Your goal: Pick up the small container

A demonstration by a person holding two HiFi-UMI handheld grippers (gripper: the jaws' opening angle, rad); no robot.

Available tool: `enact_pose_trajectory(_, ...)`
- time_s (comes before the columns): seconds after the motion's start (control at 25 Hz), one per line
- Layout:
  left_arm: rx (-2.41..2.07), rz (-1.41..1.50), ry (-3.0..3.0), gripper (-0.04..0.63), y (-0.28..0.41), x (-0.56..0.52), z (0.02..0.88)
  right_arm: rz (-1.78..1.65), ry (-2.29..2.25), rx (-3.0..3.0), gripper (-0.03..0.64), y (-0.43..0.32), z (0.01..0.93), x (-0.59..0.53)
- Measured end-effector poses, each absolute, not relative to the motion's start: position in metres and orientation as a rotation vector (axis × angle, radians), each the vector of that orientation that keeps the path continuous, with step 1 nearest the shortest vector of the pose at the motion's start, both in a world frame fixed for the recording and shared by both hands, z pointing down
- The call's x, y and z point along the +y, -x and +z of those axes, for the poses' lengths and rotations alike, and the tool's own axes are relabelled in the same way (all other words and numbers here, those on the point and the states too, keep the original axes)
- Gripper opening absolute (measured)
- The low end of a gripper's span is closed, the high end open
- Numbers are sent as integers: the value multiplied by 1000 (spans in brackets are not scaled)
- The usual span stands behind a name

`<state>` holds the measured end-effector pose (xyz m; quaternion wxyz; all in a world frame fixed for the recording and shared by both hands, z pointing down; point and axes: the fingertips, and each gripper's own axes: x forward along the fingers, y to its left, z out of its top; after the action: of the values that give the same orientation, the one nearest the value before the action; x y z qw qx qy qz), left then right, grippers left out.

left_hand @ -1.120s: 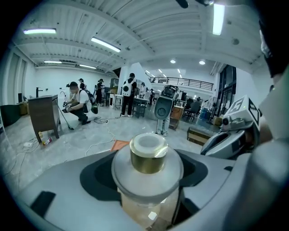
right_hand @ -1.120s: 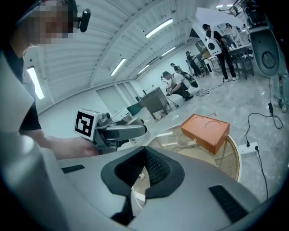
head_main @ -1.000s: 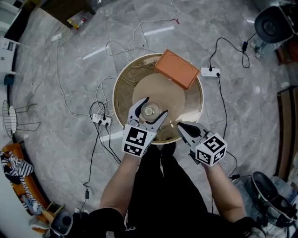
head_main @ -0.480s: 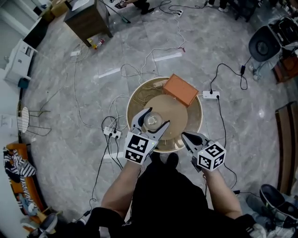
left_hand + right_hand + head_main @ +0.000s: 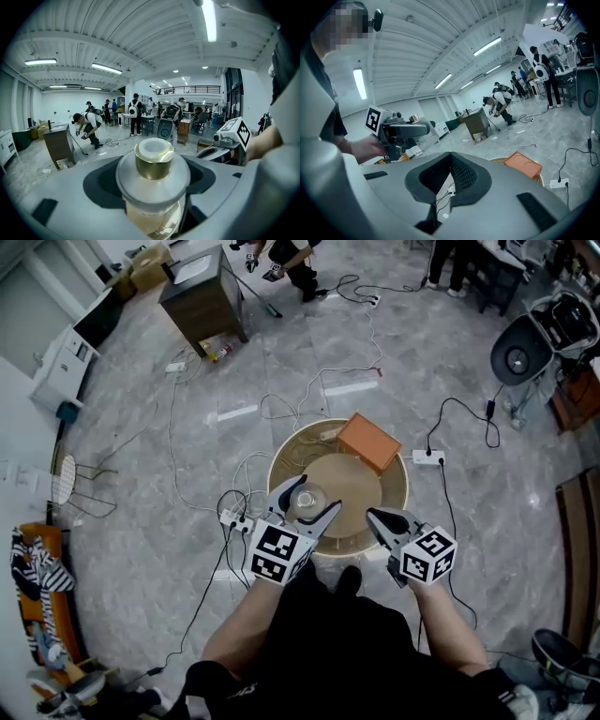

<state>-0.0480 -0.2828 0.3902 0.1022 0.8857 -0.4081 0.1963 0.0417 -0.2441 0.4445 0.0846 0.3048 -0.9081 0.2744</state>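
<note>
Left gripper view showed the left gripper [image 5: 314, 495] pinching the upright small container [image 5: 153, 161]; the right gripper [image 5: 373, 517], jaws pressed together, hung empty beside it.

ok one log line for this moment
left gripper: jaws shut on small container, over round table | right gripper: jaws shut, empty, at table's near edge

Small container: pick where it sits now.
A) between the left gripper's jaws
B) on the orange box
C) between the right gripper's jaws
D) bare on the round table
A: the left gripper clamps the small container between its jaws; the right gripper holds nothing.
</note>
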Motion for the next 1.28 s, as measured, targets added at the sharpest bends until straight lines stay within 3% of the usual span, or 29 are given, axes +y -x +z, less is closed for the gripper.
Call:
enact_pose_trajectory(0.36, -1231, 565, -2607, 347, 88, -259, 367, 570, -1024, -2791, 12, -31, 392, -235)
enact_pose_trajectory(0.68, -1295, 555, -2630, 347, 144, -269, 347, 394, -981, -2856, 12, 31, 344, -238)
enact_pose_trajectory(1.28, -1246, 545, -2664, 347, 175, -289, 344, 449, -1054, -2820, 12, 62, 347, -247)
